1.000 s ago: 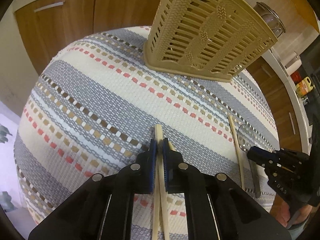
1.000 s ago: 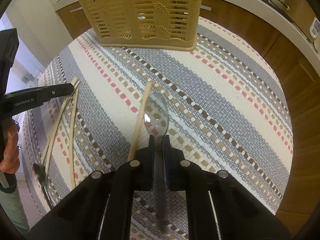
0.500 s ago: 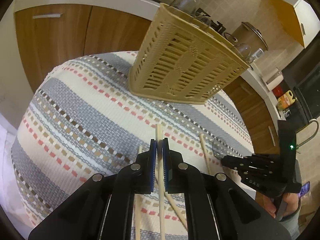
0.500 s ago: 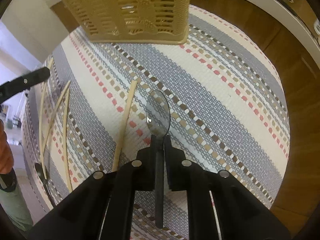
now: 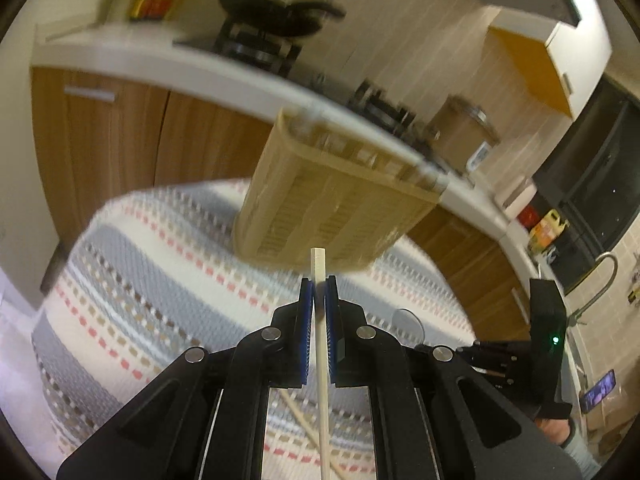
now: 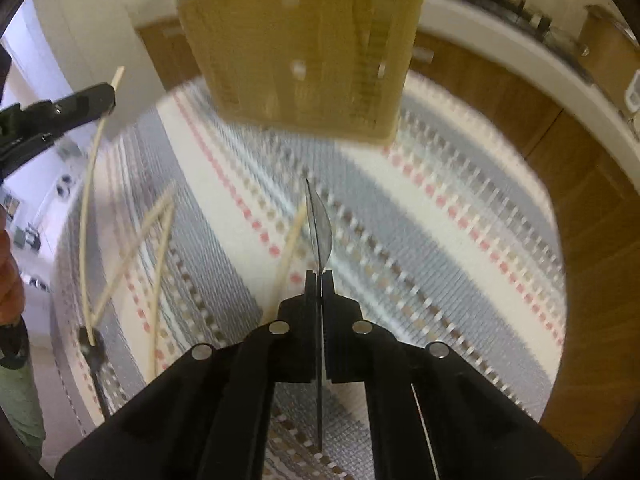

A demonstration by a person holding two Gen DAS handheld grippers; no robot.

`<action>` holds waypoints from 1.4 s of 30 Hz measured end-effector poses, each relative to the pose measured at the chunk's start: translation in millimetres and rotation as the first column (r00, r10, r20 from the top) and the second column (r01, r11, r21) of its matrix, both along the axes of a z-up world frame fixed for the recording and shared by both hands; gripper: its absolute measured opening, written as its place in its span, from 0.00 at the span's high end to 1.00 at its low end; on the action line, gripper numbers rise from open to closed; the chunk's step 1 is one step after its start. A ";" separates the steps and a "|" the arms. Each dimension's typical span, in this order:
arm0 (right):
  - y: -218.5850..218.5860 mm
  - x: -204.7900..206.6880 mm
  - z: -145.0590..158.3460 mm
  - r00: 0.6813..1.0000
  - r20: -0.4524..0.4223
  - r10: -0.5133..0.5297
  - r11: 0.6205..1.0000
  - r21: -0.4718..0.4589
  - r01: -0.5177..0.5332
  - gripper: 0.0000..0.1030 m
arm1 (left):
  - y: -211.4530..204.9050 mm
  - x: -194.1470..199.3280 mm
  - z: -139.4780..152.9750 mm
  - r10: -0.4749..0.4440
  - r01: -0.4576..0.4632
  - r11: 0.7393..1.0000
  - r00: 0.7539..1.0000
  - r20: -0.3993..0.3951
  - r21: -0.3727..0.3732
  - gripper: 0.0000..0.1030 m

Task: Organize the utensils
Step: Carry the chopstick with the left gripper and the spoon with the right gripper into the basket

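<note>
My left gripper (image 5: 319, 282) is shut on a pale wooden chopstick (image 5: 319, 264) and holds it lifted, its tip pointing at the tan slatted basket (image 5: 336, 208). My right gripper (image 6: 320, 274) is shut on a metal spoon (image 6: 319, 224), held above the striped cloth with its bowl turned edge-on toward the basket (image 6: 304, 52). The left gripper also shows in the right wrist view (image 6: 84, 104), with its chopstick (image 6: 86, 208) hanging down. Several chopsticks (image 6: 160, 216) and a dark-handled utensil (image 6: 94, 356) lie on the cloth.
The round table wears a striped woven cloth (image 5: 168, 264). Wooden cabinets (image 5: 120, 140) and a white counter with a stove (image 5: 264, 40) stand behind. The right gripper and its holder's hand show at the right of the left wrist view (image 5: 500, 360).
Both grippers have lifted off the cloth with their items and tilted up toward the basket. The spoon has rolled from flat to edge-on. The views are motion-blurred.
</note>
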State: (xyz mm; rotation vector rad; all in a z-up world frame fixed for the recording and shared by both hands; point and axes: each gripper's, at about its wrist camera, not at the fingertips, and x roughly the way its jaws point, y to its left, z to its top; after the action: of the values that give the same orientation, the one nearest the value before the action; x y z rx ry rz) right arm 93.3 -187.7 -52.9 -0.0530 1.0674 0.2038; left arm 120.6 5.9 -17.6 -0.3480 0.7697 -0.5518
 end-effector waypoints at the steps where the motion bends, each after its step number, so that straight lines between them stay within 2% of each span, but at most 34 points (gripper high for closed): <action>1: -1.1 -1.1 7.9 1.000 0.030 -0.005 1.000 0.020 0.004 0.99 | 0.7 -1.5 6.5 0.009 -0.009 1.000 1.000 0.024 -0.007 0.96; 5: -11.1 -5.0 33.8 0.990 0.143 -0.008 0.996 0.094 -0.006 0.99 | 2.9 -8.5 35.3 0.053 -0.049 0.998 0.991 0.127 -0.036 0.96; 8: -16.1 -5.1 58.3 0.969 0.245 -0.018 0.989 0.144 -0.018 0.99 | 1.2 -12.3 55.6 0.079 -0.071 0.996 0.977 0.196 -0.050 0.96; 11: -21.2 -5.3 80.4 0.939 0.342 -0.036 0.985 0.172 -0.025 0.99 | -3.7 -15.6 80.4 0.117 -0.106 0.993 0.950 0.291 -0.053 0.96; 14: -29.9 0.8 99.2 0.916 0.394 -0.069 0.973 0.231 -0.026 0.99 | -7.2 -16.5 98.1 0.147 -0.131 0.989 0.925 0.351 -0.068 0.96; 16: -32.0 1.9 109.6 0.897 0.434 -0.083 0.969 0.246 -0.030 0.99 | -10.1 -14.9 112.1 0.173 -0.151 0.985 0.900 0.401 -0.085 0.96; 23: -40.4 18.1 151.4 0.792 0.597 -0.128 0.974 0.225 -0.012 0.99 | -27.3 4.1 146.0 0.256 -0.194 0.966 0.826 0.502 -0.173 0.96; 25: -42.4 29.7 159.4 0.761 0.630 -0.153 0.978 0.204 0.028 0.99 | -33.3 13.8 147.9 0.271 -0.203 0.961 0.822 0.501 -0.186 0.96; 28: -51.3 44.5 165.5 0.746 0.642 -0.177 0.971 0.237 0.026 0.99 | -44.0 33.4 146.0 0.306 -0.231 0.950 0.818 0.487 -0.209 0.96; 30: -55.5 56.9 165.8 0.723 0.664 -0.190 0.969 0.247 0.028 0.99 | -49.7 43.0 142.5 0.321 -0.244 0.945 0.812 0.488 -0.216 0.96; 35: -58.5 82.5 154.4 0.689 0.693 -0.211 0.966 0.257 0.037 0.99 | -66.4 57.6 136.0 0.371 -0.312 0.929 0.759 0.536 -0.201 0.96; 40: -62.4 94.5 140.2 0.694 0.685 -0.221 0.961 0.275 0.034 0.99 | -73.2 69.0 126.1 0.406 -0.364 0.912 0.730 0.550 -0.190 0.96; 42: -65.1 95.7 139.3 0.697 0.684 -0.214 0.960 0.280 0.019 0.99 | -74.5 74.8 120.7 0.401 -0.363 0.914 0.736 0.545 -0.181 0.96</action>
State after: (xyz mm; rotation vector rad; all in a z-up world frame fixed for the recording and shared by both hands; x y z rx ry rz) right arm 189.0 -252.8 86.3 0.1621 0.2494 0.1781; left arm 195.4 -68.5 103.1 -0.3614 0.0777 -0.2583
